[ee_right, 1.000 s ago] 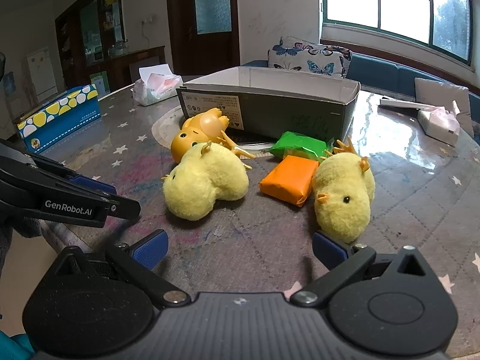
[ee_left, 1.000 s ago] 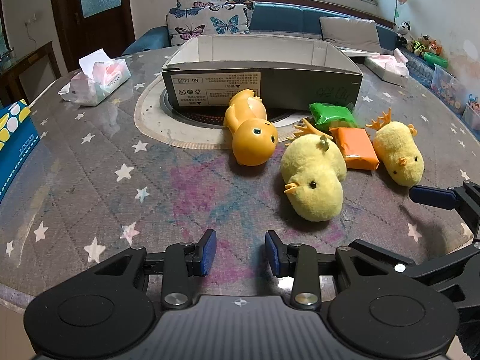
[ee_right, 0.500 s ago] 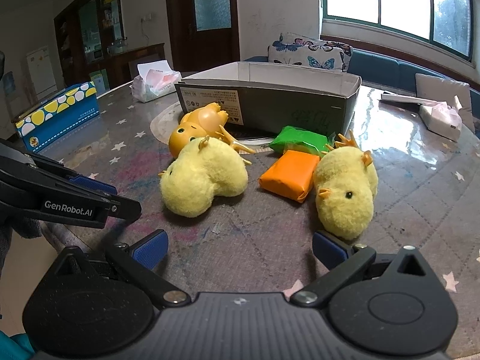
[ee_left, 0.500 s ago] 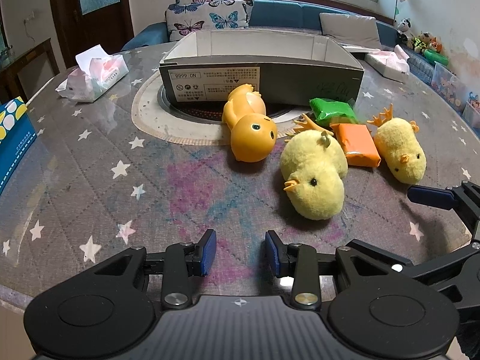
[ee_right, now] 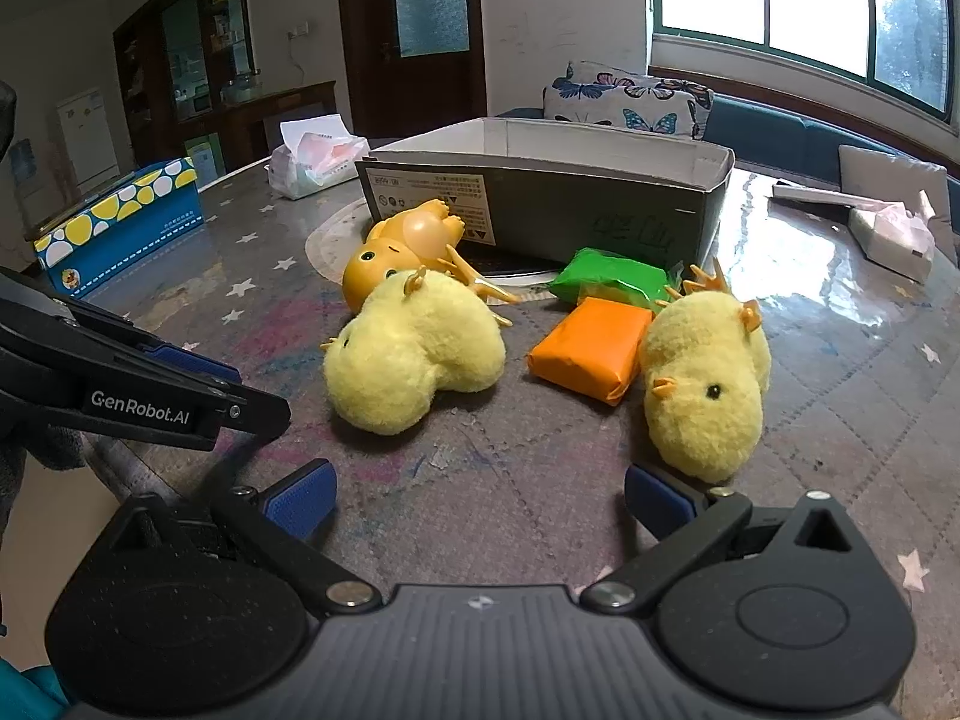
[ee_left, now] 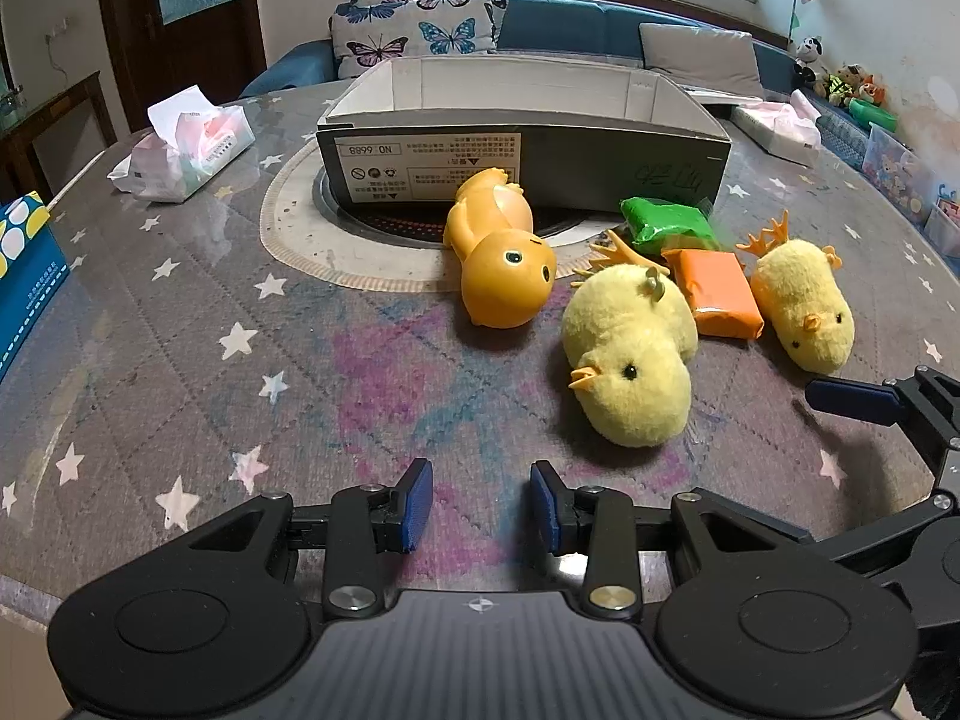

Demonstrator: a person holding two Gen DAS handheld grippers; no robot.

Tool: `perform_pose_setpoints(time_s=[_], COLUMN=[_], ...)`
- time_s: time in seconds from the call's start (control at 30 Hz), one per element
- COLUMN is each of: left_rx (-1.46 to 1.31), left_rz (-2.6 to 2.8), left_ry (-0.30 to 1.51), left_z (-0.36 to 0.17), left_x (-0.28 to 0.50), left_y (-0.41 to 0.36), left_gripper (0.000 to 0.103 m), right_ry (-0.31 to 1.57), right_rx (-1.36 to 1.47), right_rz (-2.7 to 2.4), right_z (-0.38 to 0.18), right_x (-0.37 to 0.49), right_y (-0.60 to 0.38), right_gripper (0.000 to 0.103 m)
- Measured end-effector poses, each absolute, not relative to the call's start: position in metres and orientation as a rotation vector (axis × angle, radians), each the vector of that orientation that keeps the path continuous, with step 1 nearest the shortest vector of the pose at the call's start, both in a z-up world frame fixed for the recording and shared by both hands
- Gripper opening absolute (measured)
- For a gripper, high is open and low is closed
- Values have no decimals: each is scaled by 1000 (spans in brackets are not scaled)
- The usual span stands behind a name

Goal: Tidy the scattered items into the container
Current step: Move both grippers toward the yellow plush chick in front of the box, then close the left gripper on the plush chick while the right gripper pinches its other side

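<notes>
Daylight from the windows (ee_right: 804,6) behind lights my room evenly; they are blown out to white. Pale glare streaks the glossy table (ee_right: 828,252) on my right. Soft shadows sit under the toys. Both fisheye views bend lines and darken at the corners. Everything looks sharp, no blur.

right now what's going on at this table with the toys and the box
A person holds two grippers at the near edge of the table. The left gripper and right gripper are both open and empty. The orange plastic duck, two plush chicks, orange packet and green packet lie outside the cardboard box; none appears inside.
</notes>
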State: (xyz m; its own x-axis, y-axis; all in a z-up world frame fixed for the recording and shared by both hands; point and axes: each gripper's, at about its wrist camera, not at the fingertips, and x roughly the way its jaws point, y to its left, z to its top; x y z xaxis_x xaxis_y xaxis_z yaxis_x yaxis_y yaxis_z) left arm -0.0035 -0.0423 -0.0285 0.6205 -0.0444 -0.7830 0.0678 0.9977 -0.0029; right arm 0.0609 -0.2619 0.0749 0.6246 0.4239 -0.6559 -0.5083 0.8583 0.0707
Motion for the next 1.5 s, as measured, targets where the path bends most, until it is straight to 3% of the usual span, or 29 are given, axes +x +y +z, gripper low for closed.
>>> perform_pose_setpoints(time_s=[0.7,1.27,1.5], left_rx=[-10,-24,-36], left_rz=[-74,-207,-322], left_ry=[917,846,873], left_z=[-22,15,20], left_x=[12,23,33], left_y=[-32,-31,-41], left_gripper=[38,39,39], right_ry=[724,699,698], right_rx=[-149,-174,-176], right_rz=[589,657,685], right_z=[73,76,77], right_x=[70,81,91], right_y=[-250,-238,-234], right_gripper=[103,102,95])
